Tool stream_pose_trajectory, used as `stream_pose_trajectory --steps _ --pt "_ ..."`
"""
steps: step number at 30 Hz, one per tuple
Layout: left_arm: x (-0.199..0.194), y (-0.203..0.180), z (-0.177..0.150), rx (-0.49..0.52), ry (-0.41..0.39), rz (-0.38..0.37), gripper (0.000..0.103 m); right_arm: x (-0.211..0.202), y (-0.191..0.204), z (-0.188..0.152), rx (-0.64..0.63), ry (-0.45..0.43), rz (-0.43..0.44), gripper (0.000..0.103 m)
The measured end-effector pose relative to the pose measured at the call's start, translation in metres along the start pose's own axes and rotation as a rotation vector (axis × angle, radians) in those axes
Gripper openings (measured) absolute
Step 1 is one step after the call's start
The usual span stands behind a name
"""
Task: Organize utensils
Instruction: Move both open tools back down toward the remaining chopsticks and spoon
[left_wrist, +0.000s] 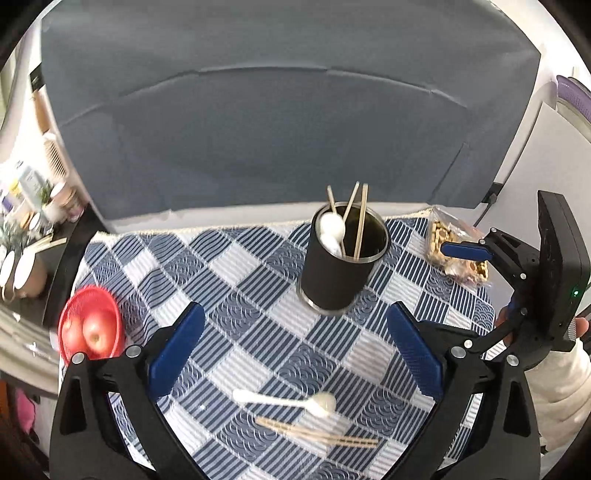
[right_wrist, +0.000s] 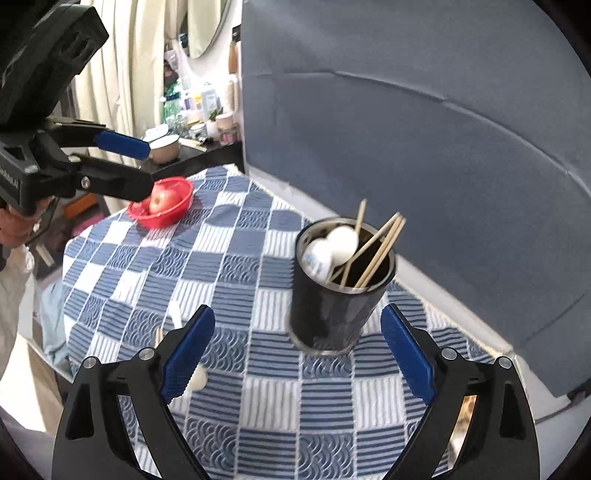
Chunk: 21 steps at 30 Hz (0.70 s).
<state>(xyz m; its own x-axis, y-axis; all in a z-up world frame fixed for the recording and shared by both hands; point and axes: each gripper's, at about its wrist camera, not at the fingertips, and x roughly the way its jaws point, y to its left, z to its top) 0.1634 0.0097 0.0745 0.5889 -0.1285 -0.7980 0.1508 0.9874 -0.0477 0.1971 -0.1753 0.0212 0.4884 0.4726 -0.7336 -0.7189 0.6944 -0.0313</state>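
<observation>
Both the left gripper (left_wrist: 295, 339) and right gripper (right_wrist: 297, 345) stand spread wide, grasping nothing. The black cup (left_wrist: 338, 267) holds spoons and chopsticks upright; a white spoon (left_wrist: 286, 400) and chopsticks (left_wrist: 317, 432) lie on the checked cloth (left_wrist: 258, 295). No writing is legible.

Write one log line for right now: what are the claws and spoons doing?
left claw open, empty | right claw open, empty | cup holds spoons, chopsticks | loose spoon and chopsticks on cloth

Bright, even daylight; fisheye-bent edges, dark corners, slight motion blur.
</observation>
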Motion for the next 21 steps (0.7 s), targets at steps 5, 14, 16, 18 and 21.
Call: stream_pose_trajectory --steps 5,14,16,18,21 --pt "-0.008 0.004 -0.033 -0.034 0.027 0.022 0.097 0.001 0.026 -0.02 -0.026 0.048 0.0 0.087" --pt "-0.005 0.012 -0.084 -0.079 0.088 0.05 0.097 0.02 0.067 -0.058 -0.058 0.159 0.066 0.087" --pt "-0.003 0.015 -0.095 -0.094 0.103 0.061 0.097 0.029 0.074 -0.064 -0.063 0.187 0.082 0.087" --pt "0.0 0.018 -0.106 -0.112 0.12 0.074 0.097 0.036 0.081 -0.07 -0.079 0.207 0.089 0.087" --pt "0.004 0.023 -0.121 -0.142 0.141 0.073 0.097 0.048 0.09 -0.08 -0.086 0.238 0.11 0.087"
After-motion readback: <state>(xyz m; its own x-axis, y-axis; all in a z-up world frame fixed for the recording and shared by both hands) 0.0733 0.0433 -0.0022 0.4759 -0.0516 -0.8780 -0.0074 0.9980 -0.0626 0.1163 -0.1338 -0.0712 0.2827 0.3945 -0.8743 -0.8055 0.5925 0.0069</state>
